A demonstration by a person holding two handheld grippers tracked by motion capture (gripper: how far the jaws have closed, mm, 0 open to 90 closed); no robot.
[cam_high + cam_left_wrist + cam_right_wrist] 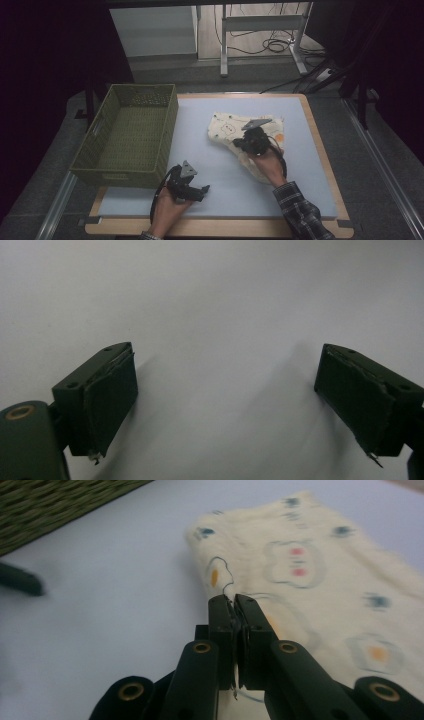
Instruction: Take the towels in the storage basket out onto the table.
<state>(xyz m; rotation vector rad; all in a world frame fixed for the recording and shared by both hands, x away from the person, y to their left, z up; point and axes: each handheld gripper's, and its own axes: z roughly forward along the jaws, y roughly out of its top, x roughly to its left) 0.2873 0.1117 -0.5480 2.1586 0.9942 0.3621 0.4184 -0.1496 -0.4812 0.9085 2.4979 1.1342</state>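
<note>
Cloth (227, 131), cream w/ prints, lies right of basket (131, 135); right gripper (234, 601) pinches its edge tight, apparently to lift it; left gripper (225, 395) rests wide open, empty, near basket's front corner.

Wooden table (320, 150) covered by a pale blue mat (220, 165), green woven basket (127, 135) on the mat beyond and left of the left gripper (202, 191), cream patterned cloth (225, 127) lying under the right gripper (239, 144).
</note>
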